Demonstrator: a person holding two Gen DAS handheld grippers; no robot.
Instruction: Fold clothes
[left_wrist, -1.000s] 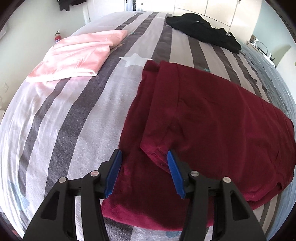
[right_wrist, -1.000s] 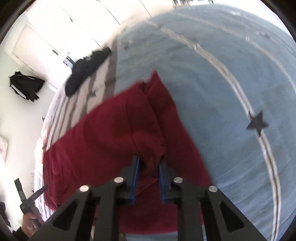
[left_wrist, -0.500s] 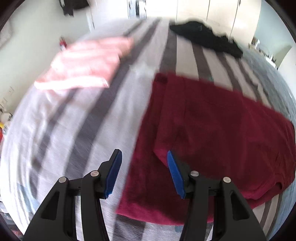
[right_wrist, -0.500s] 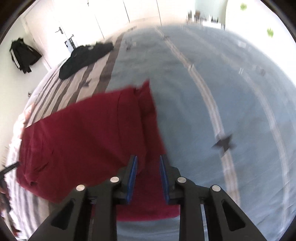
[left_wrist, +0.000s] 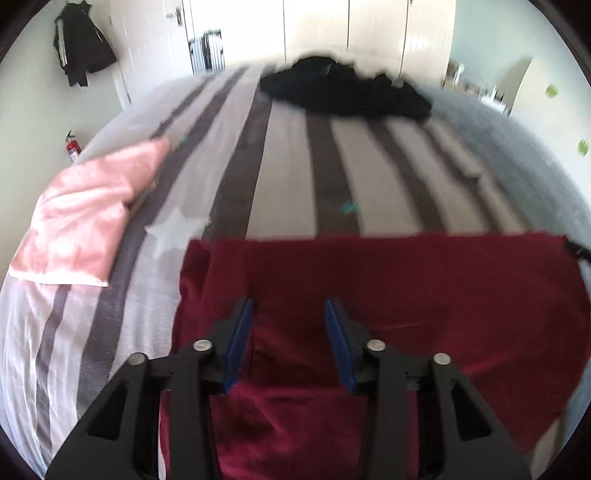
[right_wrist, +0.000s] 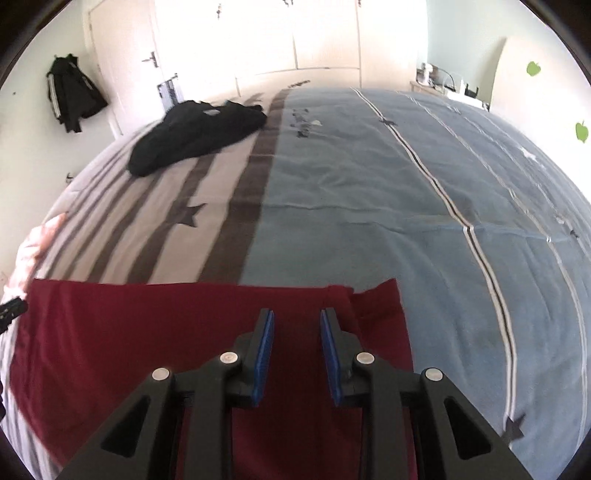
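Observation:
A dark red garment (left_wrist: 424, 295) lies flat on the bed, its far edge running straight across both views. In the left wrist view my left gripper (left_wrist: 290, 325) hovers over the garment's left part, near a lengthwise fold. Its jaws are closing and only the flat cloth below shows in the gap. In the right wrist view my right gripper (right_wrist: 297, 332) hangs over the red garment (right_wrist: 147, 332) near its right end, where a folded-in flap lies. Its jaws are closing too, a narrow gap apart, with no cloth pinched.
A folded pink garment (left_wrist: 81, 221) lies at the left of the striped bedspread (left_wrist: 288, 166). A black garment (right_wrist: 195, 129) is heaped at the far end. The right half of the bed cover is blue (right_wrist: 406, 203). A dark jacket (left_wrist: 81, 48) hangs on the wall.
My right gripper let go of the red fold it was pinching and now stands apart over the cloth. The left jaws are narrower. Both views swung, so the garment lies squarely across.

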